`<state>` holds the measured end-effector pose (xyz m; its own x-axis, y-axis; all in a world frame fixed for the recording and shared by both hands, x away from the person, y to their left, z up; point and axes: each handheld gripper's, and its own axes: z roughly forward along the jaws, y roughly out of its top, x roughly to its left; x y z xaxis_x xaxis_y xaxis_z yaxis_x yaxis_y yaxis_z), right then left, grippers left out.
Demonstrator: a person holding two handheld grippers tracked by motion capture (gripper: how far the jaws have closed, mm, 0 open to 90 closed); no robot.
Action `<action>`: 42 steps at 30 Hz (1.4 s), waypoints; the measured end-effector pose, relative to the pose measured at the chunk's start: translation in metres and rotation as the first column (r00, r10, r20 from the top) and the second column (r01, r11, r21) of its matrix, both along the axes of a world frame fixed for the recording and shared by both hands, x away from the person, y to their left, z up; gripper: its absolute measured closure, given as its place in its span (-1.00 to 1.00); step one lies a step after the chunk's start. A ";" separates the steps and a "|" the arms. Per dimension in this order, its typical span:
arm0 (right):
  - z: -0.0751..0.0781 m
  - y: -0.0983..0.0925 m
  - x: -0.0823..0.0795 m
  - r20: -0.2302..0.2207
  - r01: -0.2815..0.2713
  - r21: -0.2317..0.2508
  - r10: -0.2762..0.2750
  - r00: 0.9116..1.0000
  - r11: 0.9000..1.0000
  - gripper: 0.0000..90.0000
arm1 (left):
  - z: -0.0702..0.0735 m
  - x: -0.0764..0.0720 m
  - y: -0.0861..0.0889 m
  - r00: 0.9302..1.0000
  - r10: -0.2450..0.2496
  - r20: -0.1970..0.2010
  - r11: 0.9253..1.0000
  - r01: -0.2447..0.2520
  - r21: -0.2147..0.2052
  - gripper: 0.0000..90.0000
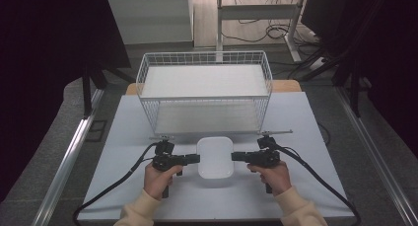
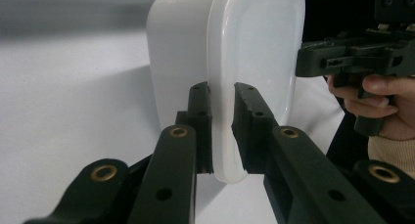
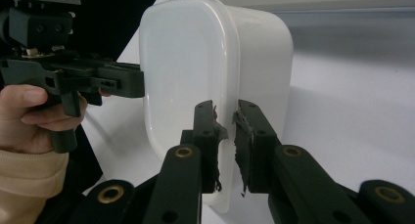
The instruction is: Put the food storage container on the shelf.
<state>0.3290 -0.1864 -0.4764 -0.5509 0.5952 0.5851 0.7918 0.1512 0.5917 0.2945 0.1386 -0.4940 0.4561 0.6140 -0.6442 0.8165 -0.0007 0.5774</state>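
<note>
Container: white plastic container (image 1: 215, 157) with rounded corners sat on the desk (image 1: 123, 137), near the front edge, between the two hand-held grippers.
Surface: pale, plain desk top; a strip of wood showed at its far edge behind the basket.
Room: grey carpet around the desk, metal rails on both sides, dark screens at left and right, cables on the floor by a desk frame at the back.
Nearby: a white wire basket (image 1: 204, 90) with two levels stood just behind the container, apart from it.
In the way: the basket's front wall stood between the container and the shelf space.
Long axis: it ran from the person toward the basket; the short sides faced the person and the basket, the long sides faced the grippers.
Left hand-held gripper (image 2: 222, 131): clamped on the rim of the container's left long side, rim between the pads.
Right hand-held gripper (image 3: 227, 145): clamped on the rim of the right long side, its torn pads pressed against the rim.
Hands: one on each gripper handle, cream sleeves at the wrists.
</note>
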 end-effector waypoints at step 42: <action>0.080 0.009 -0.026 0.313 -0.081 -0.022 0.084 0.946 0.996 0.77 | 0.069 -0.019 0.017 0.977 -0.048 0.209 0.999 0.050 -0.003 0.77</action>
<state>0.3031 -0.1771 -0.3965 -0.7528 0.5442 0.3702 0.5513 0.2142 0.8063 0.2760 0.1556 -0.4248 0.6104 0.5829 -0.5364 0.6771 -0.0326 0.7352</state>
